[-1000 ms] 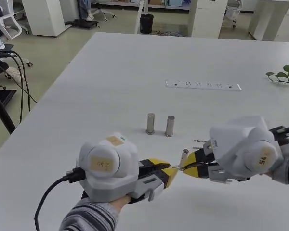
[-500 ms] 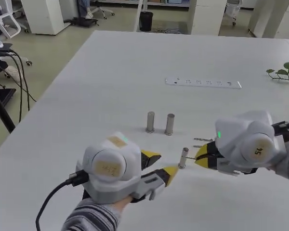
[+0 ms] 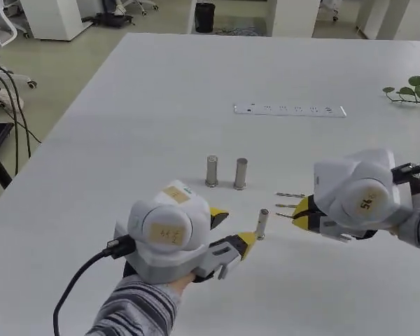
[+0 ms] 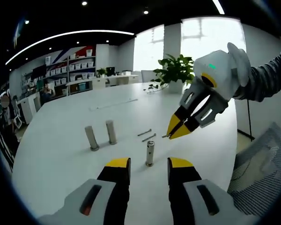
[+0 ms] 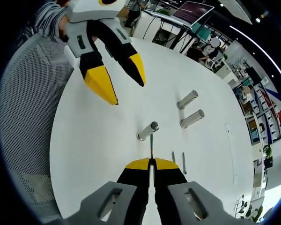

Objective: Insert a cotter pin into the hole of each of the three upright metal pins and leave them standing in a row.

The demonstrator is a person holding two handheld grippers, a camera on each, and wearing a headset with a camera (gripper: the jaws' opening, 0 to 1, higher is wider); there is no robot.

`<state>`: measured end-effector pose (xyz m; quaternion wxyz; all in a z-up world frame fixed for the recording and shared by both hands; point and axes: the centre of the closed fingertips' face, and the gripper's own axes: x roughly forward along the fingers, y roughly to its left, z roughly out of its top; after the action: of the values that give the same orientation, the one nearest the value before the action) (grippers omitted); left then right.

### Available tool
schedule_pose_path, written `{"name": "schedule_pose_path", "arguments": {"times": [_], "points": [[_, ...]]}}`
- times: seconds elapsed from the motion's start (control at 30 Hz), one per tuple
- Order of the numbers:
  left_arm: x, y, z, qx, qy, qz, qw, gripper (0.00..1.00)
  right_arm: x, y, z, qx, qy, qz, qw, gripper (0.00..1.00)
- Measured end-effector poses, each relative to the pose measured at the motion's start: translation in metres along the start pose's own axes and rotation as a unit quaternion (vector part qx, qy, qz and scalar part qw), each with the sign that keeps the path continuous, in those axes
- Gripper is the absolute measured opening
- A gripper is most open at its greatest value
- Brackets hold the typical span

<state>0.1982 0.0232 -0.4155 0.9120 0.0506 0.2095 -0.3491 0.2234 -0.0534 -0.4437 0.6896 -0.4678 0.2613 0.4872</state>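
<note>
Three metal pins stand on the white table: two side by side (image 3: pixel 211 171) (image 3: pixel 241 173) and a nearer one (image 3: pixel 262 222). The left gripper (image 3: pixel 234 225) is open, and the near pin (image 4: pixel 150 152) stands just beyond its spread tips. From the right, my right gripper (image 3: pixel 301 210) is shut on a thin cotter pin (image 5: pixel 151 145) aimed at the near pin's top (image 5: pixel 147 131). The cotter pin's tip stops a little short of it. Two loose cotter pins (image 3: pixel 290 195) (image 3: pixel 287 206) lie beside the right gripper.
A white power strip (image 3: pixel 289 110) lies across the table behind the pins. A leafy sprig (image 3: pixel 409 92) rests at the far right edge. The left gripper's black cable (image 3: pixel 77 283) trails off the near left. Office chairs and cabinets stand on the floor beyond.
The left gripper has opened and drawn back from the near pin, which now stands by itself. The right gripper has backed off slightly to the right with the cotter pin.
</note>
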Motion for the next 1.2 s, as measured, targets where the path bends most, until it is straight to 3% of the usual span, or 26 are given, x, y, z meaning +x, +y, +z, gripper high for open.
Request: {"name": "schedule_pose_path", "arguments": {"times": [0.13,0.3,0.6,1.2], "points": [[0.014,-0.002,-0.006,-0.012,0.006,0.0,0.9999,0.28,0.003,-0.001,-0.005,-0.01,0.012,-0.005,0.9999,0.0],[0.032,-0.004,-0.014,0.002,0.017,0.004,0.9998,0.25,0.007,-0.003,-0.006,-0.003,0.011,-0.008,0.9999,0.0],[0.055,0.001,-0.012,-0.001,0.011,0.008,0.9999,0.21,0.016,-0.002,-0.004,-0.013,0.013,0.002,0.9998,0.0],[0.071,-0.003,-0.024,-0.027,0.02,0.009,0.9994,0.09,0.021,0.0,0.005,-0.025,0.007,0.018,0.9995,0.0]]}}
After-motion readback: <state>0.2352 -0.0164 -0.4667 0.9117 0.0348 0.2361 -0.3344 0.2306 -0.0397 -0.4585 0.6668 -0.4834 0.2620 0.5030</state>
